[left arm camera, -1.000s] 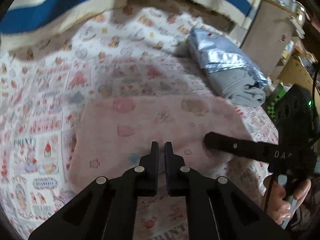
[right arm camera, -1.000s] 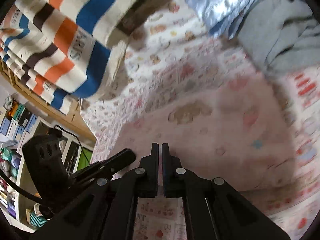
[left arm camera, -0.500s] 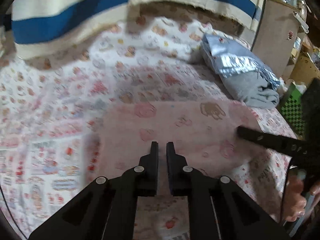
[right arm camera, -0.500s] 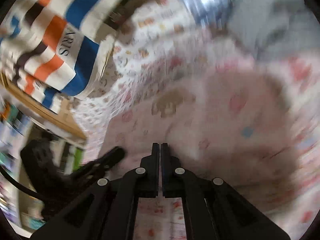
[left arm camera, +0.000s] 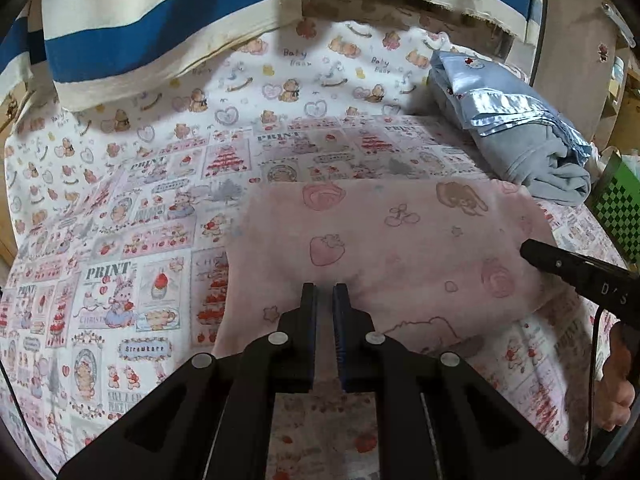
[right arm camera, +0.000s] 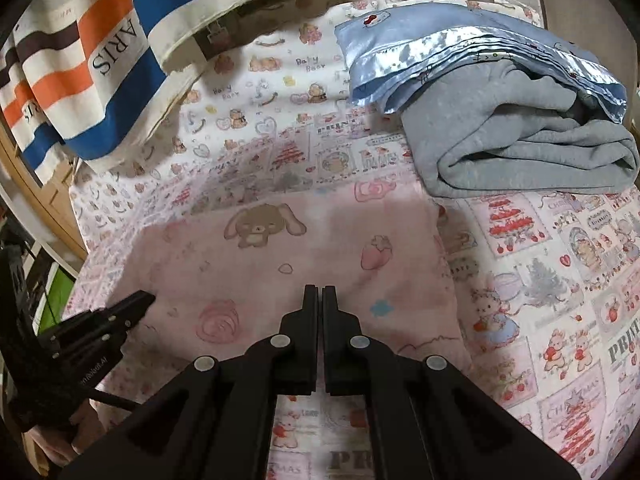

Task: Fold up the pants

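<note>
The pink printed pants (left arm camera: 380, 248) lie folded into a flat rectangle on the patterned bedsheet (left arm camera: 132, 208). My left gripper (left arm camera: 324, 290) hovers over their near edge with only a slim gap between its jaws and no cloth pinched. In the right wrist view the same pants (right arm camera: 288, 272) fill the middle. My right gripper (right arm camera: 320, 290) is shut and empty above them. The right gripper's tip (left arm camera: 532, 252) shows at the pants' right edge. The left gripper (right arm camera: 140, 304) shows at their left edge.
A folded blue and grey blanket (right arm camera: 520, 120) lies on the bed just beyond the pants, at the right. A striped cloth (left arm camera: 160, 20) hangs over the far side. A wooden cabinet (left arm camera: 576, 60) and a green checkered box (left arm camera: 620, 204) stand beside the bed. A hand (left arm camera: 612, 392) holds the right gripper.
Both views have tilted upward, so more of the striped cloth shows. In the left view the right gripper's tip has drawn back to the right. The pants have not moved.
</note>
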The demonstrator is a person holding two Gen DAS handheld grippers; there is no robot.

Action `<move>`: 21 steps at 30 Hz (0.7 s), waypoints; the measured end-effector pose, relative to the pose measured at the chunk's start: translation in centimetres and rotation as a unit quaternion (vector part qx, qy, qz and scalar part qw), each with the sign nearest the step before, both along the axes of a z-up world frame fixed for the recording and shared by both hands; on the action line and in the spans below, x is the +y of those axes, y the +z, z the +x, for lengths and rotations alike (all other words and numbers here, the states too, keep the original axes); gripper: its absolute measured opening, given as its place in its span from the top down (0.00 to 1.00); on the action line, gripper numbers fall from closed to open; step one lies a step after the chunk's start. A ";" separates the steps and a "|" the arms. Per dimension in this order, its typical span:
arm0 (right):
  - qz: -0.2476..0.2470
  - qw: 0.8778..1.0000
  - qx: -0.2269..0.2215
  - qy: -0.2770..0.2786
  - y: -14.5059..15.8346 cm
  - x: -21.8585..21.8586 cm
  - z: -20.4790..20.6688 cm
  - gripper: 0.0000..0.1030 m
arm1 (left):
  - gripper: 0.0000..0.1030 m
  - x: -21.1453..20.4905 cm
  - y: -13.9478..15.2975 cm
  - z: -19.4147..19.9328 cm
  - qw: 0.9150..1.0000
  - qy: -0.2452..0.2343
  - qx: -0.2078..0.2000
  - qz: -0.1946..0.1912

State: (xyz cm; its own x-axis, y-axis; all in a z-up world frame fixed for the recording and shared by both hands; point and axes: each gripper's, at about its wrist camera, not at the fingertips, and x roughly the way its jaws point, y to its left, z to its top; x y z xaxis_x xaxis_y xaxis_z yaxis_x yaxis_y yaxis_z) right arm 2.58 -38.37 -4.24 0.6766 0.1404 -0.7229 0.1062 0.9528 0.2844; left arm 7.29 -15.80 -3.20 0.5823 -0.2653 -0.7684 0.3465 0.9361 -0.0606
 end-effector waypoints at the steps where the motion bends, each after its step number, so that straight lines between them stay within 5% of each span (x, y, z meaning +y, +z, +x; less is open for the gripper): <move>1: 0.000 1.000 -0.004 0.001 0.1 0.0 -0.1 1.00 | 0.91 0.0 0.2 0.0 1.000 0.000 0.002 -0.004; 6: -0.017 0.998 -0.059 -0.005 2.0 -0.3 -1.2 1.00 | 0.88 0.0 2.0 -1.0 0.999 0.009 -0.044 0.000; 18: -0.079 0.985 -0.155 -0.016 4.5 -0.2 -4.0 0.97 | 0.15 2.1 5.4 -4.1 0.975 0.065 -0.207 -0.045; 19: -0.081 0.983 -0.161 -0.019 4.5 -0.4 -4.1 0.95 | 0.08 2.1 5.6 -4.4 0.972 0.063 -0.223 -0.046; 21: -0.079 0.982 -0.171 -0.024 4.6 -0.6 -4.2 0.70 | 0.00 2.2 5.8 -5.0 0.965 0.068 -0.251 -0.045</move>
State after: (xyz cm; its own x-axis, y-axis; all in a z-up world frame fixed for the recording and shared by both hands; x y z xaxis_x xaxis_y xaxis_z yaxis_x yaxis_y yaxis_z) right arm -1.63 -39.00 0.37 0.8871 0.0057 -0.4615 0.0769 0.9841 0.1599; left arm 2.33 -13.63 2.65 0.9091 -0.2136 -0.3577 0.2286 0.9735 -0.0004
